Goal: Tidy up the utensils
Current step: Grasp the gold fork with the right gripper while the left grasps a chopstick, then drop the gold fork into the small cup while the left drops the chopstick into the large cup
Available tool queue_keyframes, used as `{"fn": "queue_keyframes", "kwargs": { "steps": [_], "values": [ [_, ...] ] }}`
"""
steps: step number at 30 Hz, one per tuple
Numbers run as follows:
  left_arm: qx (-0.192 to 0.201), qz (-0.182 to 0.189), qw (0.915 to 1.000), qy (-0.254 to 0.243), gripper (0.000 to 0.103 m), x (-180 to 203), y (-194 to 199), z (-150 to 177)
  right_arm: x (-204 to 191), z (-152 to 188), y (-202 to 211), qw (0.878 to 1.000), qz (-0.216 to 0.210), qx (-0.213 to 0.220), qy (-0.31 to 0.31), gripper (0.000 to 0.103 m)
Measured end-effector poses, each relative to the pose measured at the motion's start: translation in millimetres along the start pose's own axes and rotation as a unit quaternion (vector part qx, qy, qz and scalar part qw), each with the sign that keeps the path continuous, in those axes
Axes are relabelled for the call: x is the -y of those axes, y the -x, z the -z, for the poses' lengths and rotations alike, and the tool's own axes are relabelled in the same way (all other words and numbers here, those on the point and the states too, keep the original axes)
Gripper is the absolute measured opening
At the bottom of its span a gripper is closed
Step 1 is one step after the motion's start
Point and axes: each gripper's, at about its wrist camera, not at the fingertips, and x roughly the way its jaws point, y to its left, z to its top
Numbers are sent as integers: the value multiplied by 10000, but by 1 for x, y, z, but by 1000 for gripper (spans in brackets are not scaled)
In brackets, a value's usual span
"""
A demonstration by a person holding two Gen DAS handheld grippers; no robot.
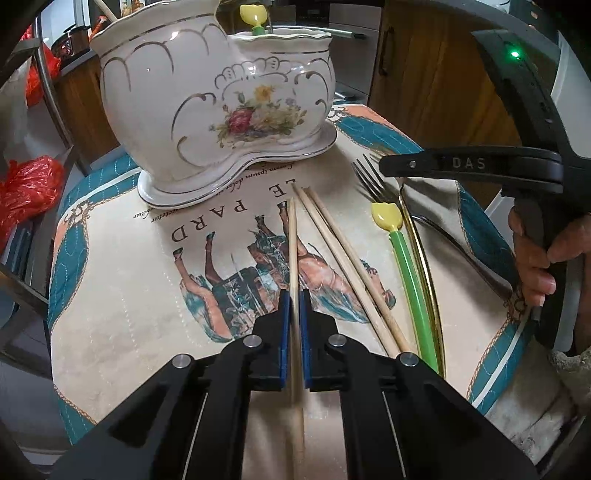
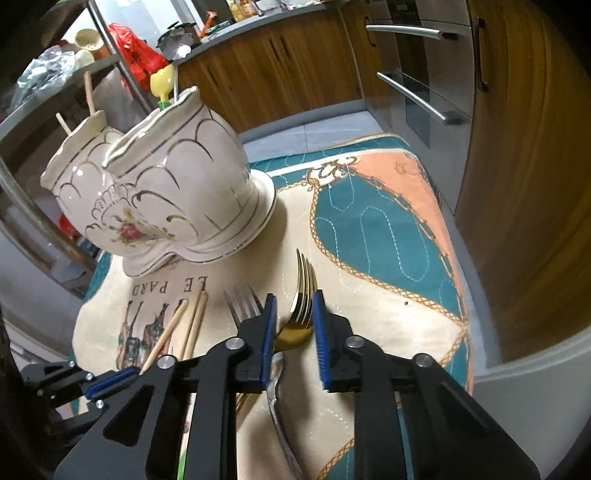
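My left gripper (image 1: 294, 321) is shut on one wooden chopstick (image 1: 293, 251), which runs lengthwise between its blue pads. Two more chopsticks (image 1: 340, 258) lie just right of it on the horse-print mat (image 1: 122, 295). Further right lie a green utensil with a yellow tulip end (image 1: 386, 218) and a silver fork (image 2: 243, 301). My right gripper (image 2: 295, 325) is shut on the gold fork (image 2: 301, 302) at its neck, low over the mat. A white floral ceramic holder (image 1: 207, 110) stands behind, with a tulip utensil (image 1: 253, 16) and chopsticks (image 2: 88, 92) in it.
A hand (image 1: 532, 251) grasps the right gripper's handle. Red plastic bags (image 1: 29, 192) sit left of the mat. Wooden cabinets and a steel oven (image 2: 417, 74) stand beyond the mat's far edge. The silver fork's handle (image 2: 280, 406) crosses under my right gripper.
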Motion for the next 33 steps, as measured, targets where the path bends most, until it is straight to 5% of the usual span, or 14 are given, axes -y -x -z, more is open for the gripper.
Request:
{"fn": "queue_keyframes", "kwargs": {
  "steps": [8,16,24,33],
  "values": [
    [-82,-3,9999,-98,12,3,-6,-10,6,1,20,9993,-271,253,-61,6],
    [79,-10,9999,-98,5,4,-4,-10,0,10,73,9905,-767,1097,312,4],
    [992,319,9945,103,5,-15,25,4,-19,26,121,9731,-760,1955,952,4],
    [2093,267,9775,60,5,-20,71,6,-36,21,162,9444,-711,2922,1331,4]
  ]
}}
